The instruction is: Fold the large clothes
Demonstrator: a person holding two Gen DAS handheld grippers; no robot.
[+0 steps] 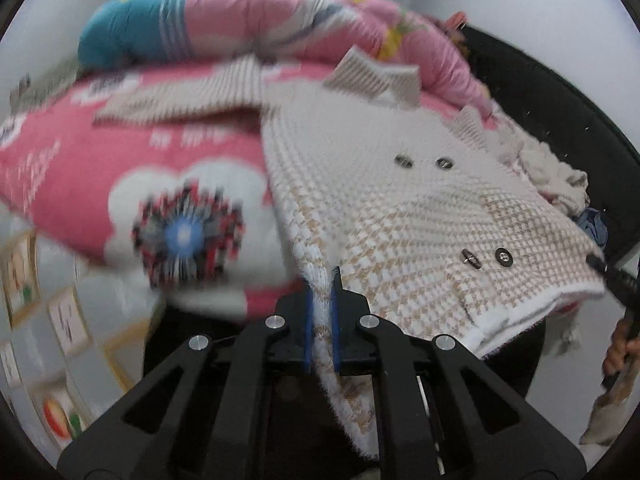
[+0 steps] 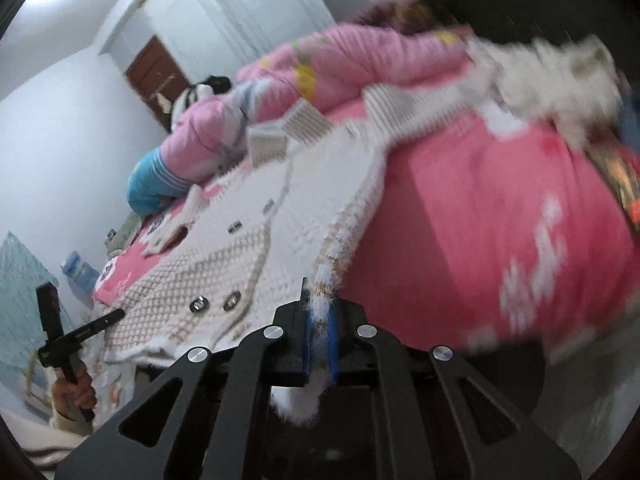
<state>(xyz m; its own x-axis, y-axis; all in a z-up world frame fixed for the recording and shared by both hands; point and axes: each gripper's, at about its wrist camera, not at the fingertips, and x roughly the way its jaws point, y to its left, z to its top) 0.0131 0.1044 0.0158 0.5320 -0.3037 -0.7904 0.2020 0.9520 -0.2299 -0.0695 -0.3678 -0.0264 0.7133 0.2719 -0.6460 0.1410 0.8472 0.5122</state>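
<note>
The coat (image 1: 400,200) is lying mostly spread, buttons up, across the pink bedspread (image 1: 80,168); no fold is showing yet, so the task is judged barely begun. The left gripper (image 1: 322,312) is pinching the coat's left hem corner between nearly closed pads, and the right gripper (image 2: 320,320) is pinching the right hem corner likewise, both corners raised off the bed.

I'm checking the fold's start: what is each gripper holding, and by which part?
Both hold the houndstooth cardigan: left gripper and right gripper each clamp its white bottom hem, at opposite corners.
</note>
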